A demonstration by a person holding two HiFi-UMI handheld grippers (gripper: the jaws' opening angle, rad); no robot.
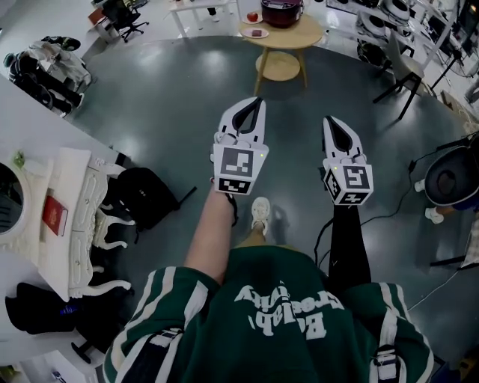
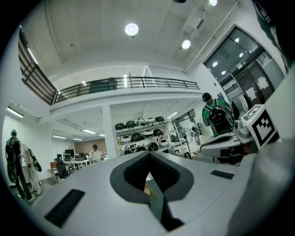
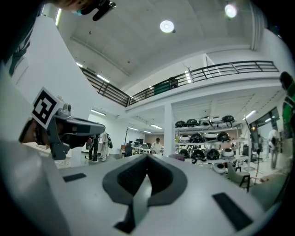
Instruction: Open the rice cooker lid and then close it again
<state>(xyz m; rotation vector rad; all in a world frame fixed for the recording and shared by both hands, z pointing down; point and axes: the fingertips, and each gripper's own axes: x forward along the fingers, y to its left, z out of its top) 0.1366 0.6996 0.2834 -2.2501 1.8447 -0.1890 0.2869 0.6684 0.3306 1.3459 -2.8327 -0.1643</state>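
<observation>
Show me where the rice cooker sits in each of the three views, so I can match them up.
Head view: rice cooker at the top edge, on the round wooden table.
Left gripper view: not in it.
Right gripper view: not in it.
Shared landmark: the left gripper, shut, also fills its own view and shows at the right gripper view's left by its marker cube.

One round wooden table (image 1: 299, 34) stands on the floor, carrying one dark red rice cooker (image 1: 282, 11), one apple (image 1: 252, 16) and one small plate (image 1: 264, 34). Nearer than the table hang two grippers, the left gripper (image 1: 254, 103) and the right gripper (image 1: 329, 121), with one black backpack (image 1: 138, 196) to the table's near left.
</observation>
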